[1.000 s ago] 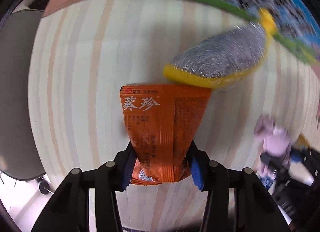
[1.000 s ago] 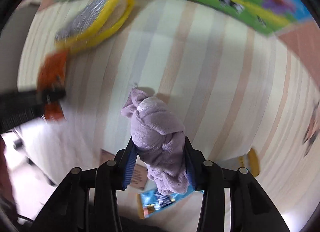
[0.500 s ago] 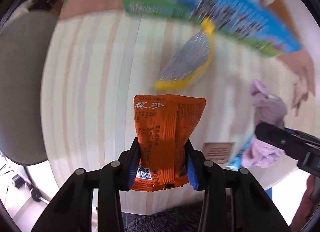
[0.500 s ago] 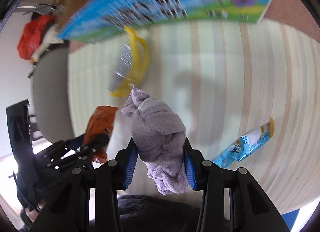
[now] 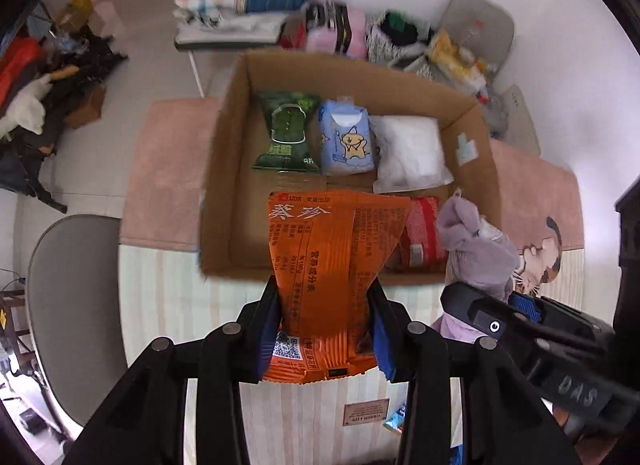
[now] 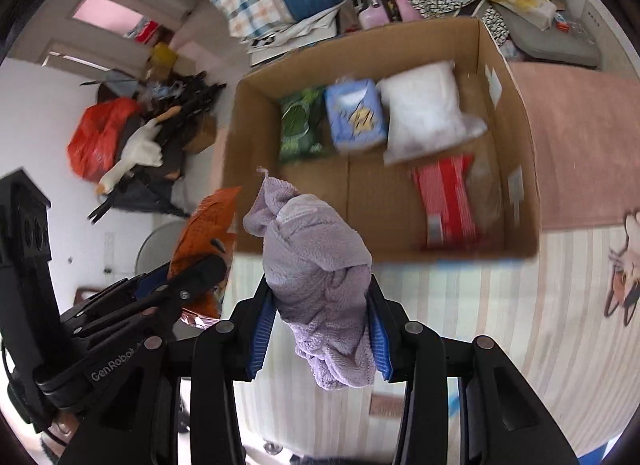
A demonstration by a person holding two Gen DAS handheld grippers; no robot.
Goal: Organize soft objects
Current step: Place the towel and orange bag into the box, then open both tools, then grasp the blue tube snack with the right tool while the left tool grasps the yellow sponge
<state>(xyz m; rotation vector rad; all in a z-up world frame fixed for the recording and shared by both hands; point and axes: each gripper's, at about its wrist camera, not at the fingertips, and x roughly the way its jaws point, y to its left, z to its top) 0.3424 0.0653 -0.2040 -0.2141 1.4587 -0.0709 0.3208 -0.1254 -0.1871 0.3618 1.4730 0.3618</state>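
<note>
Both jaws grip: orange packet (image 5: pixel 328 265), lilac towel (image 6: pixel 320 277), near cardboard box (image 5: pixel 224 169).

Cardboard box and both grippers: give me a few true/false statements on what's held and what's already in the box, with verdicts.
1. The left gripper is shut on the orange snack packet. True.
2. The right gripper is open and holds nothing. False: it is shut on the lilac towel.
3. The cardboard box holds a green pack, a blue cartoon pack and a white pack side by side along its far side. True.
4. The red striped pack lies on the table outside the box. False: it lies inside the box, at the near right.
5. The lilac towel already rests on the box floor. False: it is in the right gripper's grip.
</note>
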